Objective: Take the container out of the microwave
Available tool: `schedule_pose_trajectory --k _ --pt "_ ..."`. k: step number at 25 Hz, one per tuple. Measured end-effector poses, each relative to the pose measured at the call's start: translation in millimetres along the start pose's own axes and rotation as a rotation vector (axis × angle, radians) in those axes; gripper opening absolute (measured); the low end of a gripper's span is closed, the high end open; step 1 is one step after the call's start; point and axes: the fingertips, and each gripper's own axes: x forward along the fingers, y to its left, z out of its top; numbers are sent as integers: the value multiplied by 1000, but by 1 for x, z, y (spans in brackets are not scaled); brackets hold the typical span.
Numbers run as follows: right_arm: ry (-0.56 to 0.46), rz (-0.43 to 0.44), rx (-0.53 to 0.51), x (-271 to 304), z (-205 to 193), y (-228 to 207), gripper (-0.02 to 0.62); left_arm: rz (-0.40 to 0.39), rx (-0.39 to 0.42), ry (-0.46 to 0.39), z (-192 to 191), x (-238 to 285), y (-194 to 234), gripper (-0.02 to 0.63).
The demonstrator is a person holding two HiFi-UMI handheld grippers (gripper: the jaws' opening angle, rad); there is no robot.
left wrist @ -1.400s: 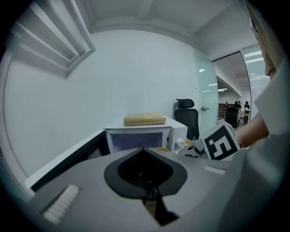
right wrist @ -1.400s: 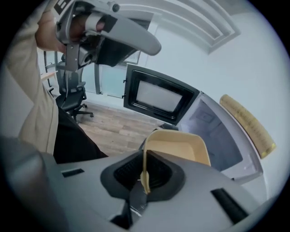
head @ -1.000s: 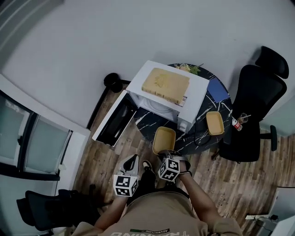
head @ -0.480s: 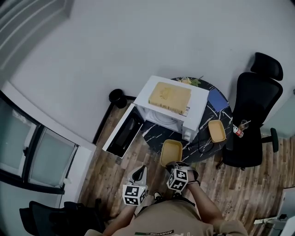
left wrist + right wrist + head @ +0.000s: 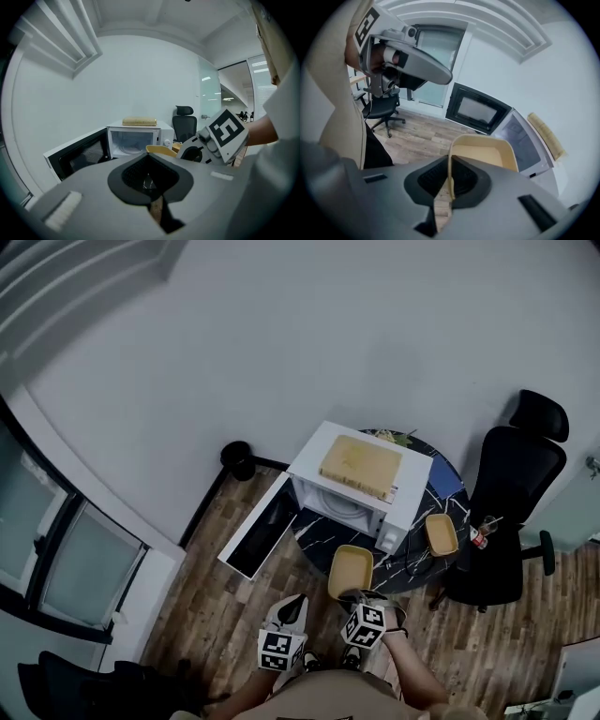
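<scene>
The white microwave (image 5: pixel 361 486) stands on a round dark table (image 5: pixel 417 540), its door (image 5: pixel 261 540) swung wide open to the left and its cavity (image 5: pixel 133 143) showing only the glass turntable. A yellow container (image 5: pixel 350 571) hangs in front of it at the table's near edge. My right gripper (image 5: pixel 352 595) is shut on its near rim, and the thin yellow wall (image 5: pixel 485 152) runs between the jaws of the right gripper (image 5: pixel 450 180). My left gripper (image 5: pixel 296 602) hovers to the left over the wooden floor, jaws together with nothing in them. From the left gripper (image 5: pixel 150 161) the container's rim (image 5: pixel 161 149) shows just beyond.
A tan flat block (image 5: pixel 361 468) lies on top of the microwave. A second yellow container (image 5: pixel 441 534) sits on the table's right side beside a bottle (image 5: pixel 478 536). A black office chair (image 5: pixel 511 512) stands to the right, another chair (image 5: pixel 379 105) behind me.
The head view has drawn back, so the microwave and table look smaller. Both grippers have stayed low in front of the table, the right one still holding the yellow container.
</scene>
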Motion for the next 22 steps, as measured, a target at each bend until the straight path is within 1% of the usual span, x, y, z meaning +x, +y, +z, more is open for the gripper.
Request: schedule_pose_trajectory --k 3,5,11,17,22 --pt "-12 -26 33 -4 4 -3 9 -17 -1 -13 6 1 -2 5" --pt "-19 -25 47 -6 8 0 9 -26 8 -17 10 -2 -3 5" --pt "-12 -6 10 -8 11 5 9 -15 12 -51 19 -11 -4 5" --pt "-9 5 -18 -11 17 15 9 4 -4 -45 11 -25 -7 5" --pt "-4 -2 -22 -16 14 20 9 -4 8 -43 9 -30 -15 5"
